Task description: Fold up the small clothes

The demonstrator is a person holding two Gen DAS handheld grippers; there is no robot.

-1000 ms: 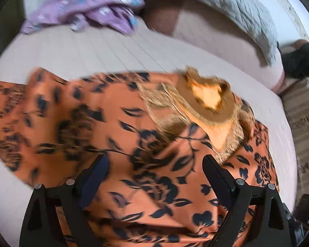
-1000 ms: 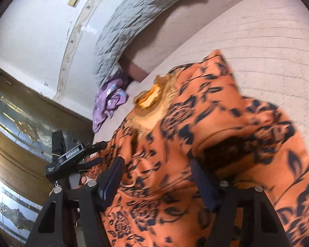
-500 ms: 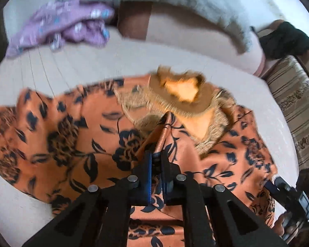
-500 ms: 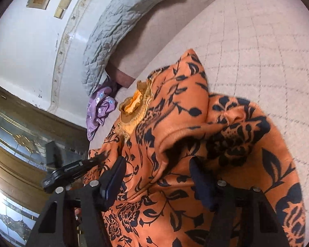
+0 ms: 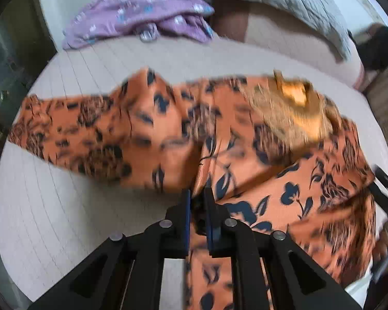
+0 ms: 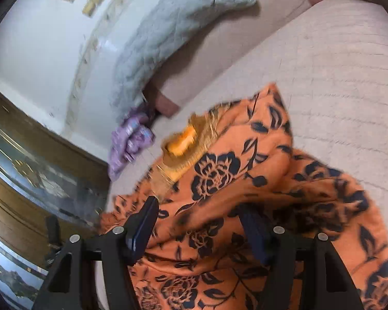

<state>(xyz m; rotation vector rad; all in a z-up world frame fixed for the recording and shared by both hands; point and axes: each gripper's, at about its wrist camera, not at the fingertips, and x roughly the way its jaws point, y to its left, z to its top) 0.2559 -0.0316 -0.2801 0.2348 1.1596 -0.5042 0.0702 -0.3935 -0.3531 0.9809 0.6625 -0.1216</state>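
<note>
At lower centre, the left gripper [image 5: 198, 201], wide apart a second ago, is now clamped on the orange garment [image 5: 284, 180]; folding can begin. Right gripper [image 6: 199, 222] stays apart.

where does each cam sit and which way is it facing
Left wrist: on the left gripper, looking steeply down at the orange floral garment it pinches; only its own fingers show.
Right wrist: on the right gripper, angled lower across the bed toward the wall; own fingers only.
Shared: garment, purple cloth, grey pillow.
</note>
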